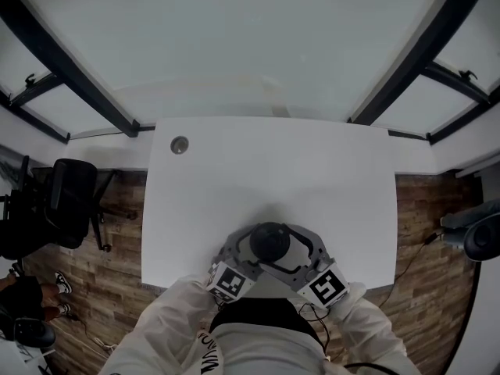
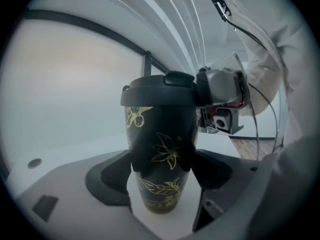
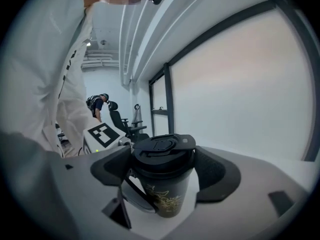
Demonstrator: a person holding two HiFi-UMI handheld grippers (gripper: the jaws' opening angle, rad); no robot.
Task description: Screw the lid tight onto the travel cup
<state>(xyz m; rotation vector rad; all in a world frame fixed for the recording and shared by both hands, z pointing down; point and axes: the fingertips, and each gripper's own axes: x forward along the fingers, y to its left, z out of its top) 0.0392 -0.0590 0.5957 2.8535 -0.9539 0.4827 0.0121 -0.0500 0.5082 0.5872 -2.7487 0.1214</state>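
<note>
A black travel cup (image 2: 160, 154) with gold flower print stands upright on the white table (image 1: 312, 178), close to its near edge. Its black lid (image 2: 159, 91) sits on top. My left gripper (image 2: 162, 160) has its jaws spread wide, and the pads press on both sides of the cup's body. From the other side my right gripper (image 3: 162, 166) clasps the lid (image 3: 162, 153) at its rim, one jaw on each side. In the head view both grippers, left (image 1: 238, 258) and right (image 1: 301, 258), meet around the lid (image 1: 271, 241).
A round grommet hole (image 1: 180, 144) lies at the table's far left corner. An office chair (image 1: 70, 201) stands on the wooden floor to the left. Dark window frames run behind the table. A person (image 3: 99, 104) stands far back in the room.
</note>
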